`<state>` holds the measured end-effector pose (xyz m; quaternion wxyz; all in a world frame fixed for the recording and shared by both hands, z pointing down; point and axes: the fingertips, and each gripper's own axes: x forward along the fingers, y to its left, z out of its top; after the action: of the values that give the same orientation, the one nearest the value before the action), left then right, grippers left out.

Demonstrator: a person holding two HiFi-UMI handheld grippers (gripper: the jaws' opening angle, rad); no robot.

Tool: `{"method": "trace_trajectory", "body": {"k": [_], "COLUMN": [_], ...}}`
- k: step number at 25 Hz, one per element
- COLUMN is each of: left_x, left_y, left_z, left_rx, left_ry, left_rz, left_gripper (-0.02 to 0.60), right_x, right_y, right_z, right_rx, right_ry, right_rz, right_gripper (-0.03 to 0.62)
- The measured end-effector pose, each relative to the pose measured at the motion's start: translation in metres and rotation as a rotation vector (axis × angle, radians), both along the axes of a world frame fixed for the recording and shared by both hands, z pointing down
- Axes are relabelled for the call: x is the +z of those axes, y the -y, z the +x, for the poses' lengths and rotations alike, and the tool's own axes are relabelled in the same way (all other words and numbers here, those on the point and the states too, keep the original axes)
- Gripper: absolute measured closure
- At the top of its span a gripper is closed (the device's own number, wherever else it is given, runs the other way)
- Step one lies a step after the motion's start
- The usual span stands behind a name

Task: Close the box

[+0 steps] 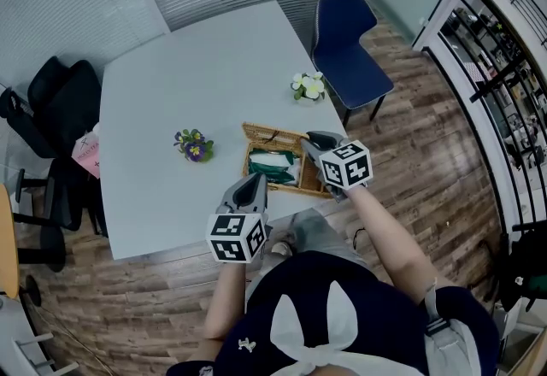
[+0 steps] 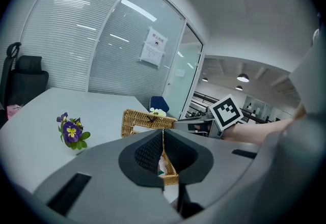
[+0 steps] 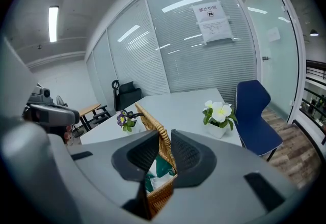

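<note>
An open wicker box [image 1: 256, 133] sits near the front right corner of the pale grey table [image 1: 171, 67], with a green and white packet [image 1: 273, 165] inside. My left gripper [image 1: 254, 182] is at the box's near left side. In the left gripper view [image 2: 163, 151] its pads are shut on a thin wicker edge of the box [image 2: 145, 118]. My right gripper [image 1: 314, 143] is at the box's right side. In the right gripper view [image 3: 164, 154] its pads are shut on an upright wicker panel of the box [image 3: 147, 118]. I cannot tell whether each held piece is a wall or a lid flap.
A small purple flower [image 1: 195, 146] stands left of the box and a white flower [image 1: 308, 86] behind it. A blue chair [image 1: 346, 49] is at the table's far right, black office chairs [image 1: 55, 101] at its left. The table's front edge runs just behind my grippers.
</note>
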<state>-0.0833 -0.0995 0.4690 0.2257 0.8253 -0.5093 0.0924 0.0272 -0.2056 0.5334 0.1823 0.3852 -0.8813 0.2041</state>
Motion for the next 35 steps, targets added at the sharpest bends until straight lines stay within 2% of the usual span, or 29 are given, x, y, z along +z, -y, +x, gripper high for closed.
{"method": "trace_trajectory", "body": {"k": [35], "left_x": [0.014], "left_y": [-0.027], "left_z": [-0.006], "left_rx": [0.019], "left_ry": [0.019], "left_rz": [-0.030], "left_gripper": [0.556], "right_x": [0.005], "right_y": [-0.030], "right_z": [-0.008], "right_rx": [-0.033], "right_ry": [-0.084], "right_rz": [0.050], "right_gripper": [0.503]}}
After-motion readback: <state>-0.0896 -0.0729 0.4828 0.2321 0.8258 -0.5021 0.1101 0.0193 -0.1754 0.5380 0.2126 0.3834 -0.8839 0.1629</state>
